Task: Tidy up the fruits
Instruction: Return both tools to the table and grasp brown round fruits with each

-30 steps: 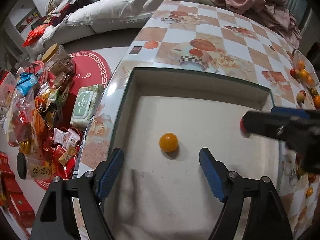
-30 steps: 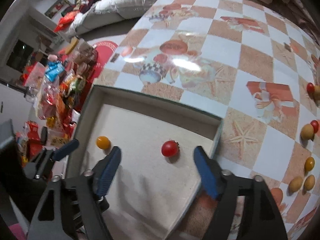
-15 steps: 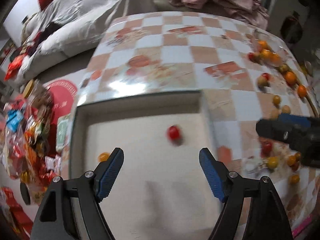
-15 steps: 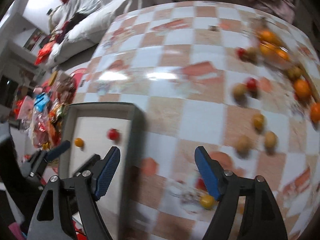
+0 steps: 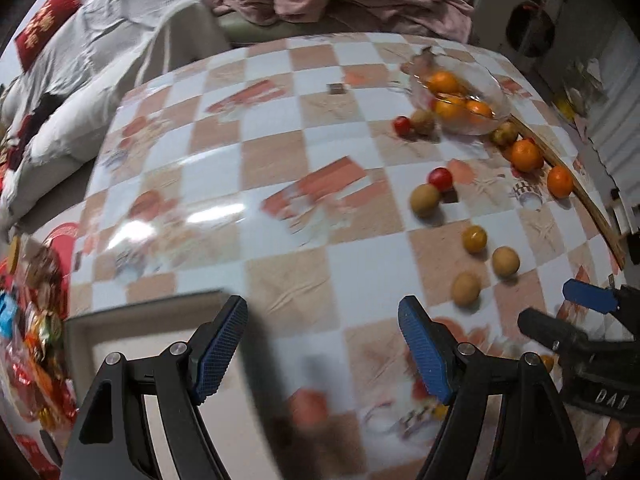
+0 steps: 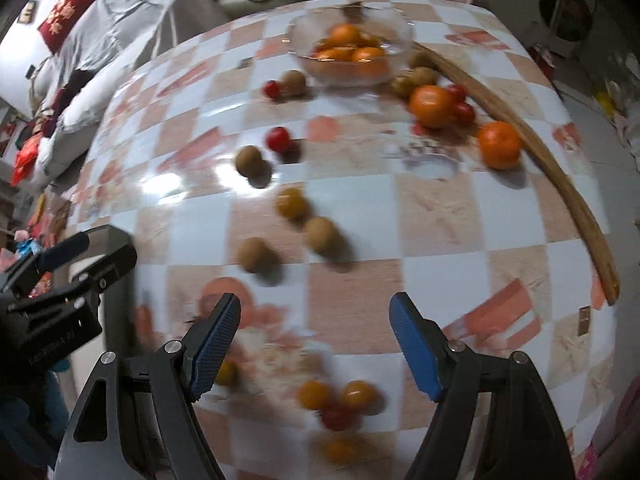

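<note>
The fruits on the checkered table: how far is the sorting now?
Done: little shows; only a corner of the grey-rimmed tray is visible, contents unseen. In hand: nothing; the left tongs and right tongs are open and empty. Left: round brown fruits, red cherry tomatoes and yellow ones scattered loose.

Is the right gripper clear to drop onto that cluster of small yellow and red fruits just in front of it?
Probably yes. The right gripper is open and empty, the cluster sits on bare tablecloth between its fingers, and nothing covers it.

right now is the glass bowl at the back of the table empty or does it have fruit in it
Not empty. The glass bowl holds several oranges, seen through its clear wall in both wrist views.
</note>
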Tool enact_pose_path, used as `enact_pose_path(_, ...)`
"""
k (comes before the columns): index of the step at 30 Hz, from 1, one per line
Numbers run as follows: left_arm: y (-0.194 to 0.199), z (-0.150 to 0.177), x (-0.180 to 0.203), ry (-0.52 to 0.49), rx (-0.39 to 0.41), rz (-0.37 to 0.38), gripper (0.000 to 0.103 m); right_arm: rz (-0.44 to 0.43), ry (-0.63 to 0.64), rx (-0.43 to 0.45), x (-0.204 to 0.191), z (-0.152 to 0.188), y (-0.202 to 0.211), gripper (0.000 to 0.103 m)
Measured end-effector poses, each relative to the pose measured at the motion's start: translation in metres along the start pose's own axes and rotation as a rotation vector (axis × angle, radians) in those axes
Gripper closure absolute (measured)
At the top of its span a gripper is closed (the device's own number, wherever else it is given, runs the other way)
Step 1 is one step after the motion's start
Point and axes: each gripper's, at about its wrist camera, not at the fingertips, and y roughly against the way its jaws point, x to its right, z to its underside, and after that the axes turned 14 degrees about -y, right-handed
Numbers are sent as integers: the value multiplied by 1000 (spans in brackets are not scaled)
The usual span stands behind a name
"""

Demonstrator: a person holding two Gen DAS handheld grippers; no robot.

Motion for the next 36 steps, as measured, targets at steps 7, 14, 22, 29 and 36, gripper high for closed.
enact_pose_path(7, -32, -28, 19, -22, -15, 36, 24, 19, 74, 0, 7, -3, -19, 40)
enact_pose_path(14, -49, -55, 27, -33, 8, 69, 24, -4, 123, 18, 5, -7, -28, 44)
enact_pose_path(22, -68, -71, 36, -46, -9, 68, 24, -30, 170, 50, -2, -11, -31, 44)
enact_pose_path(29, -72, -72, 36, -24, -22, 56, 33, -48, 168, 65, -7, -18, -32, 69)
enact_pose_path(36, -67, -78, 39, -36, -11, 67, 76, -100, 118, 41, -4, -24, -28, 76)
